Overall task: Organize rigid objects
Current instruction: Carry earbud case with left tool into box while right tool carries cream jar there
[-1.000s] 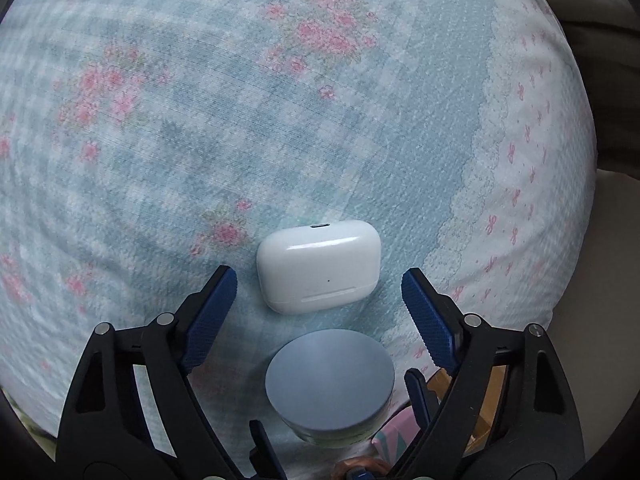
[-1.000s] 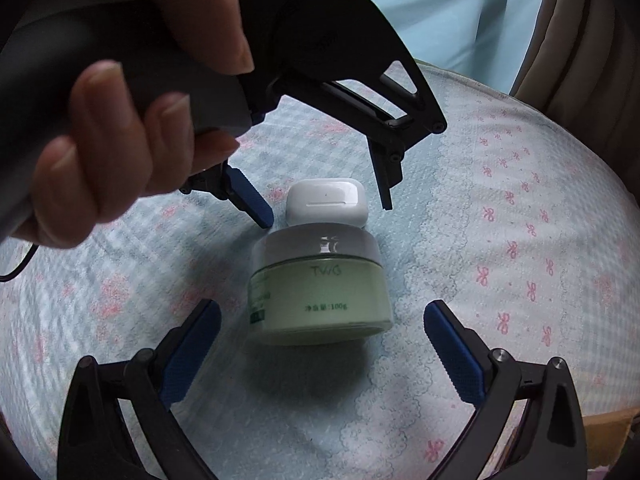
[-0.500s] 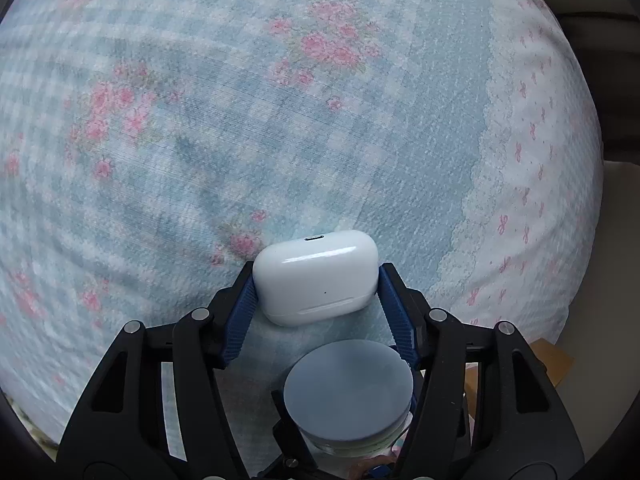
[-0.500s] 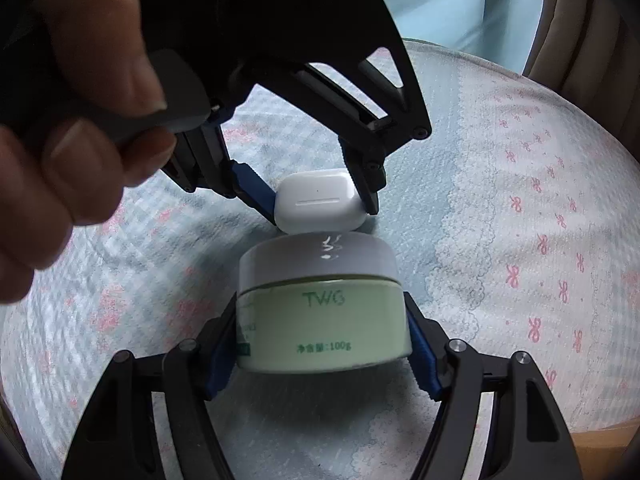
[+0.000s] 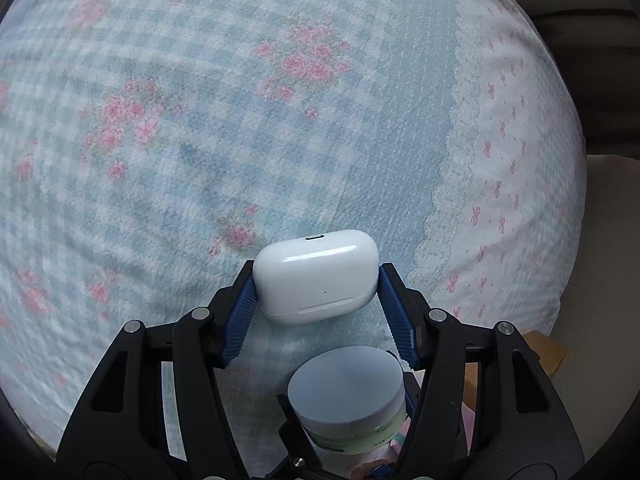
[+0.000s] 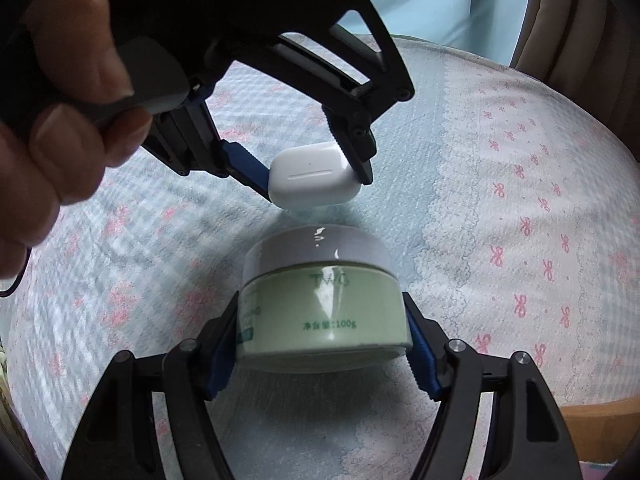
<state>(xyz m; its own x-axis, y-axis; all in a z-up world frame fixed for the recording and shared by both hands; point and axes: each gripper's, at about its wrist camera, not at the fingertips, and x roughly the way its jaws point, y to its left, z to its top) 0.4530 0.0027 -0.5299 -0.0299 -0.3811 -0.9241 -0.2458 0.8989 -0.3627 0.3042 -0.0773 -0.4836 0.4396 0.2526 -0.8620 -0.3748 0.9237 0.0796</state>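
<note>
Fingers of my left gripper (image 5: 316,294) are clamped on the white earbud case (image 5: 316,276), blue pads pressing its two short ends. Case is glossy, rounded, with a port slot on the far face and a lid seam and small dot facing me; it appears raised clear of the cloth. My right gripper (image 6: 322,344) is closed on the cream jar (image 6: 322,312): pale green body, grey-lilac lid, label reading "100g". Jar sits near the case, not touching, over the blue checked floral tablecloth (image 5: 200,140).
</note>
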